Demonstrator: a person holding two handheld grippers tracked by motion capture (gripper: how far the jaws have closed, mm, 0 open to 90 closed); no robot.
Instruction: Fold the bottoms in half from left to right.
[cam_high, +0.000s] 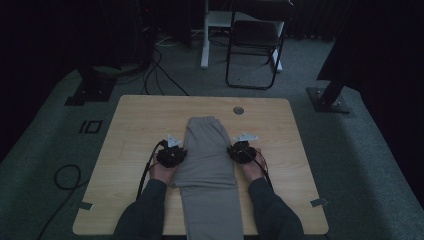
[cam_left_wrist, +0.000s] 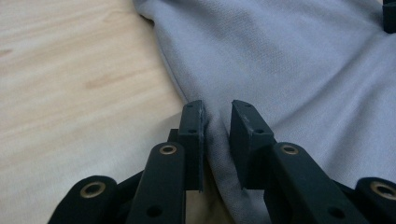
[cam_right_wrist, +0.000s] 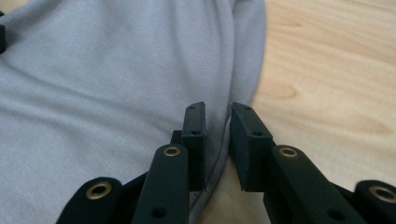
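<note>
The soft, light, floppy grey pants (cam_high: 207, 155) are lying flat in the middle of the table (cam_high: 135, 125), and the left gripper (cam_left_wrist: 217, 122) at 9 o'clock and right gripper (cam_right_wrist: 217, 122) at 3 o'clock are pinching the side edges, jaws narrow on cloth.

A light wooden table (cam_high: 135, 130) carries folded grey trousers (cam_high: 207, 155) lying lengthwise along its middle.

Near end of the grey garment (cam_high: 210, 165) ran off the bottom edge of the high view, counter (cam_high: 135, 125) front edge partly behind the sleeves, cloth edge between the left gripper (cam_left_wrist: 217, 140) fingers (cam_left_wrist: 194, 140) too shadowed to tell if pinched, room behind too dark to read
</note>
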